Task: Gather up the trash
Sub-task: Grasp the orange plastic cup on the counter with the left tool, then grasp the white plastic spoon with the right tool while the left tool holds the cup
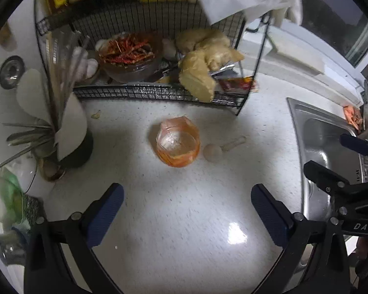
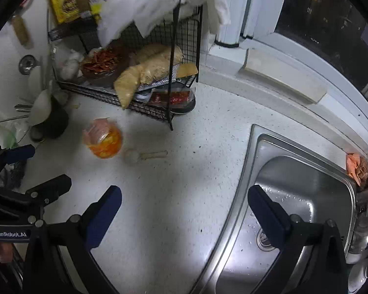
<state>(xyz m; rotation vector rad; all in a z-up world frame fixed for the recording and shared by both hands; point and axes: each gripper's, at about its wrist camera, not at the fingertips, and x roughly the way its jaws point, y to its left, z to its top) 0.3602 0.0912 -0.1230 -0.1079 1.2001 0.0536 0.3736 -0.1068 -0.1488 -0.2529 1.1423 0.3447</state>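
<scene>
A crumpled orange plastic bag (image 1: 177, 144) lies on the white speckled counter (image 1: 184, 208), ahead of my left gripper (image 1: 187, 198), which is open and empty. A small pale plastic spoon (image 1: 220, 148) lies just right of the bag. The right wrist view shows the same bag (image 2: 104, 142) and spoon (image 2: 144, 156) to the far left of my right gripper (image 2: 184, 199), which is open and empty over the counter's edge by the sink. An orange scrap (image 2: 355, 167) lies at the sink's far right corner. The right gripper also shows in the left wrist view (image 1: 331, 156).
A black wire rack (image 1: 159, 93) holding dried chillies, ginger and packets stands behind the bag. A dark utensil holder (image 1: 68, 147) with spoons stands at left. A steel sink (image 2: 294, 196) lies at right, with a tap (image 2: 365, 210) at its far right. A window ledge runs behind.
</scene>
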